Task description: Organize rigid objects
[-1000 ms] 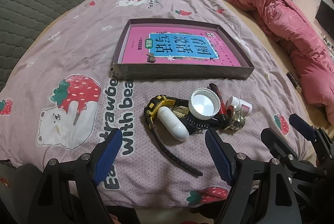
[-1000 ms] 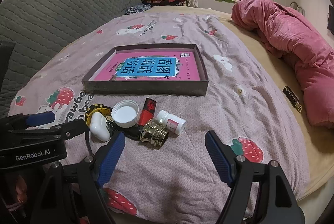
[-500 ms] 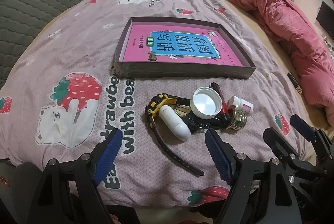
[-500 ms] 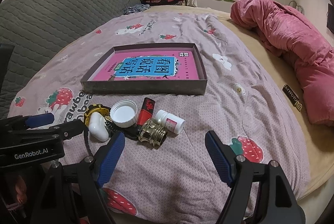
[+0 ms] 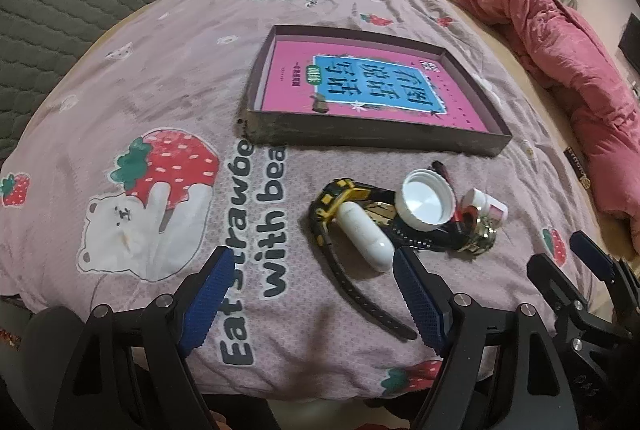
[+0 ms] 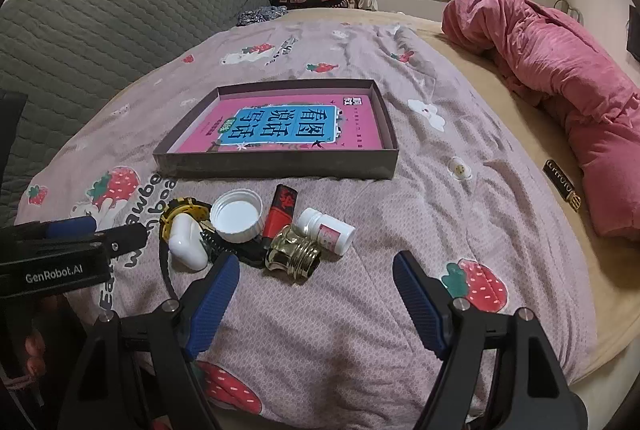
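White plastic is most of what you're sorting: the capsule-shaped case (image 5: 365, 234) lies across a yellow-and-black watch (image 5: 340, 198) whose strap (image 5: 360, 294) trails toward you, with an upturned bottle cap (image 5: 428, 199) propped on the heap just behind it. Packed in beside those are a red lighter (image 6: 282, 209), a brass threaded fitting (image 6: 294, 257) and a small white pill bottle (image 6: 328, 230) on its side, all touching or overlapping, so my guess is they got dumped as one pile just short of the shallow grey tray (image 6: 276, 163). That tray has a pink book (image 6: 280, 127) flat in it and sits right behind the pile, looks like the drop-off spot. Your left gripper (image 5: 312, 300) is spread wide and holding nothing, its right finger just beside the capsule's near end, so that's probably the easiest first grab since it's on top. Your right gripper (image 6: 316, 304) is also wide open and empty, lined up in front of the brass fitting. Everything's on a soft strawberry bedspread (image 6: 360, 310), so expect things to roll or sink a bit when you nudge the pile.
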The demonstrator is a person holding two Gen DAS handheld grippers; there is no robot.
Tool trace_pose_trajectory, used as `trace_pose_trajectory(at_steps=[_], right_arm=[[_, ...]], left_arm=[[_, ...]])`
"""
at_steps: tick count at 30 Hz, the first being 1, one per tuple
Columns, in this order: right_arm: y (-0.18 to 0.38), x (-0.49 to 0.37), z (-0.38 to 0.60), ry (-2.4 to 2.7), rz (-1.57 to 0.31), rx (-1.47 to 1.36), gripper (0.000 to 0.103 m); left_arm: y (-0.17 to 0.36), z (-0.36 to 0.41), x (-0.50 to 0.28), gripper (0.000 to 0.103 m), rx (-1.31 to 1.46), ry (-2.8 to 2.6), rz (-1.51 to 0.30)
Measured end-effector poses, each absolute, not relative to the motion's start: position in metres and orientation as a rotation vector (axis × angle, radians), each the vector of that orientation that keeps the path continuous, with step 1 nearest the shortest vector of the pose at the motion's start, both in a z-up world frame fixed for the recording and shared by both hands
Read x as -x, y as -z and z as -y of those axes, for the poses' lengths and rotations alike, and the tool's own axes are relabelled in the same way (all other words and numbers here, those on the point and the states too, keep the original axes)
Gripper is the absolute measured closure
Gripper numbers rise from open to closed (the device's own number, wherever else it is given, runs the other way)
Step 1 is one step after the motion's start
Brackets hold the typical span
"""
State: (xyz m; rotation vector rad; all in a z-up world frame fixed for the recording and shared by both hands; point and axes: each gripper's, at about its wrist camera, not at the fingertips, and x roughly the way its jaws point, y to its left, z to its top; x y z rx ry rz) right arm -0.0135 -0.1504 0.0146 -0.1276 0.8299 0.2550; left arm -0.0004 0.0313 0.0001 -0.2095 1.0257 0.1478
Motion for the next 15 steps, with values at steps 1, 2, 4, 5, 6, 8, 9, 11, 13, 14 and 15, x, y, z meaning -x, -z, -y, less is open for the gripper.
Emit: trace_pose_trajectory(at_steps=[1,2,4,5,6,8,9,11,13,14,15], right_arm=[[-0.014,0.013,0.150,-0.255,-0.832,0.128,0.024],[-0.014,0.013,0.150,-0.255,-0.833,0.129,0.024],[-0.013,0.013,0.149,-0.256,-0.833,0.131,0.024],[-0.013,0.013,0.149,-0.257,-0.833,0.132,0.024],[-0.013,0.013,0.149,-0.258,-0.833,0.133,0.024],[-0.012,0.012,0.148,-0.259,-0.835,0.132,0.024],[-0.011,0.012,0.148,-0.259,-0.837,0.133,0.024],[-0.010,0.012,0.148,-0.260,-0.842,0.133,0.024],[-0.008,0.011,0.147,-0.261,-0.845,0.134,0.024],[-0.007,0.011,0.147,-0.261,-0.847,0.136,0.024],[-0.006,0.011,0.146,-0.261,-0.848,0.136,0.024]], left_arm=[[0.000,-0.033,0.000,0.021,0.211,-0.151,-1.027],[0.001,-0.035,0.000,0.021,0.216,-0.156,-1.028],[0.002,-0.038,0.000,0.021,0.221,-0.162,-1.029],[0.003,-0.039,0.000,0.021,0.223,-0.165,-1.030],[0.003,-0.040,0.000,0.021,0.226,-0.168,-1.031],[0.005,-0.042,0.000,0.021,0.227,-0.170,-1.034],[0.006,-0.043,0.000,0.021,0.227,-0.170,-1.036],[0.009,-0.044,-0.001,0.021,0.225,-0.174,-1.042],[0.011,-0.045,-0.002,0.021,0.219,-0.179,-1.047],[0.013,-0.046,-0.003,0.021,0.218,-0.180,-1.049],[0.014,-0.046,-0.003,0.021,0.217,-0.181,-1.051]])
